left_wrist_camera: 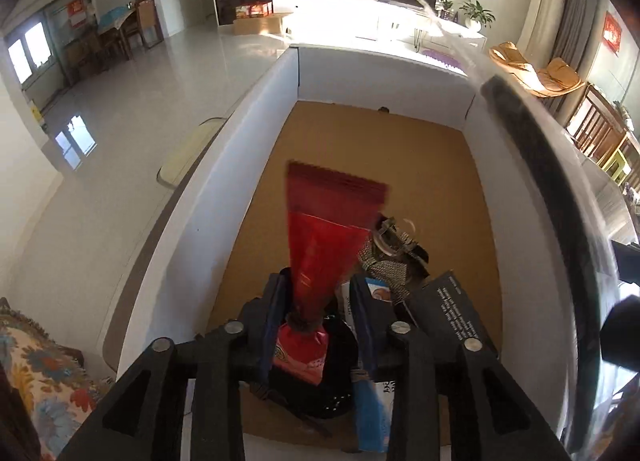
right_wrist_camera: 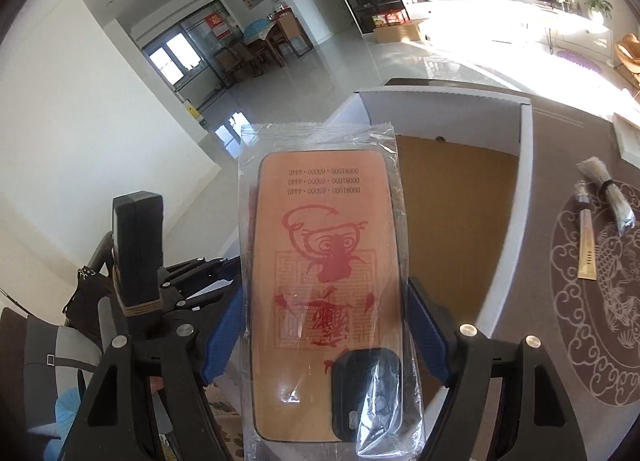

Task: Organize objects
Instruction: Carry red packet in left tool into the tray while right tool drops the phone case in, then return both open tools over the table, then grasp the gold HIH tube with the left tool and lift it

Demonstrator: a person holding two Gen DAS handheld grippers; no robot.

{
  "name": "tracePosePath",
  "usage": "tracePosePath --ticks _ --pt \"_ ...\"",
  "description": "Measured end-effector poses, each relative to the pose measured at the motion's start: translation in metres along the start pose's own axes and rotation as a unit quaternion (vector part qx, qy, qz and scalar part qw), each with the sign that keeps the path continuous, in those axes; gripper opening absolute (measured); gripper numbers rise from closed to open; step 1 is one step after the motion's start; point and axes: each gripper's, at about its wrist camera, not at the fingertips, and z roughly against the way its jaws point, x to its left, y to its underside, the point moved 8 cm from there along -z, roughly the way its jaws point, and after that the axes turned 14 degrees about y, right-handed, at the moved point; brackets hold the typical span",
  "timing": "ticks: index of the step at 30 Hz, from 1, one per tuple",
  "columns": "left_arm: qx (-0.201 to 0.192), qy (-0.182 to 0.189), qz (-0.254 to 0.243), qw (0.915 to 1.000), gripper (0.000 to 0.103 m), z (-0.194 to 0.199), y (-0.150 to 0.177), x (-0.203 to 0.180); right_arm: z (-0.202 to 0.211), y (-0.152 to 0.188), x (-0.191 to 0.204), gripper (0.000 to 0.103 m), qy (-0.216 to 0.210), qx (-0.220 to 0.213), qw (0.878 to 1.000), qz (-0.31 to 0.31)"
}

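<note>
In the left wrist view, the left gripper (left_wrist_camera: pixel 320 313) is closed on a red foil sachet with a crimped flat end (left_wrist_camera: pixel 324 237), pinching it at its narrowed neck between the blue-padded fingers (left_wrist_camera: pixel 272 325). The sachet stands up from the gripper toward 12 o'clock, over the open white cardboard box with a brown floor (left_wrist_camera: pixel 224 197). On the box floor at the near end lie other items: a crumpled dark patterned packet (left_wrist_camera: pixel 390 261) just beside the sachet at 3 o'clock, a black printed carton (left_wrist_camera: pixel 448 309) at 4 o'clock, and a small blue-and-white pack (left_wrist_camera: pixel 374 417) at 6 o'clock, partly hidden by the gripper. A blurred dark strip inside clear film (left_wrist_camera: pixel 536 197) crosses the right edge of this view.

In the right wrist view, the right gripper (right_wrist_camera: pixel 324 325) has its fingers (right_wrist_camera: pixel 224 325) wide apart yet bearing on both edges of a clear plastic sleeve holding an orange card with a red printed figure (right_wrist_camera: pixel 324 253). The card fills the centre of the view, its top toward 12 o'clock, with the box (right_wrist_camera: pixel 524 165) behind it at 1 o'clock. On the brown desk with a pale fish-and-cloud pattern (right_wrist_camera: pixel 520 293), at 3 o'clock, lie a slim tan paper-sleeved stick (right_wrist_camera: pixel 587 245) and a tied bundle of pale fibres (right_wrist_camera: pixel 608 197), close together and well apart from the box.
</note>
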Motion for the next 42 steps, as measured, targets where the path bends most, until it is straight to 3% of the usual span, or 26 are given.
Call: tracePosePath --ticks 1,2,6,9,12,15,16,18,20,22,26,29,33,42 --pt "0.003 -0.018 0.003 0.9998 0.067 -0.004 0.005 0.007 -0.006 0.006 0.005 0.087 0.002 0.003 1.000 0.008" --pt "-0.003 -0.034 0.001 0.9994 0.074 -0.005 0.008 0.010 -0.008 0.012 0.006 0.087 0.002 -0.001 1.000 0.015" --pt "-0.046 -0.062 -0.015 0.9969 0.074 0.003 0.008 -0.001 0.016 0.026 -0.028 0.092 0.021 -0.055 0.998 0.019" --pt "-0.091 -0.045 -0.041 0.9940 0.074 0.017 -0.003 -0.036 0.036 0.036 -0.096 0.103 0.072 -0.098 0.993 -0.002" --pt "-0.118 0.005 -0.080 0.9898 0.076 0.027 -0.005 -0.099 0.041 0.061 -0.195 0.103 0.167 -0.097 0.981 -0.014" --pt "-0.126 0.089 -0.124 0.9803 0.081 0.037 0.006 -0.176 0.043 0.110 -0.298 0.103 0.272 -0.047 0.961 -0.019" --pt "-0.124 0.116 -0.139 0.9756 0.089 0.040 0.016 -0.206 0.047 0.125 -0.329 0.103 0.296 -0.031 0.954 -0.021" --pt "-0.109 0.166 -0.164 0.9662 0.101 0.035 0.034 -0.261 0.061 0.155 -0.377 0.103 0.335 -0.012 0.942 -0.031" --pt "-0.073 0.214 -0.179 0.9574 0.103 0.014 0.052 -0.310 0.073 0.176 -0.415 0.103 0.355 -0.004 0.934 -0.048" --pt "-0.033 0.233 -0.181 0.9548 0.103 -0.020 0.070 -0.344 0.081 0.191 -0.436 0.103 0.363 0.001 0.930 -0.063" --pt "0.017 0.181 -0.151 0.9716 0.103 -0.093 0.081 -0.358 0.089 0.202 -0.444 0.103 0.343 -0.010 0.934 -0.095" --pt "0.015 0.125 -0.132 0.9831 0.102 -0.131 0.064 -0.343 0.090 0.199 -0.443 0.103 0.344 -0.013 0.934 -0.097" --pt "0.010 0.056 -0.123 0.9907 0.102 -0.170 0.024 -0.323 0.090 0.200 -0.437 0.103 0.352 -0.015 0.930 -0.100" --pt "-0.013 0.042 -0.071 0.9965 0.103 -0.217 -0.056 -0.305 0.085 0.199 -0.434 0.103 0.344 -0.013 0.933 -0.107"
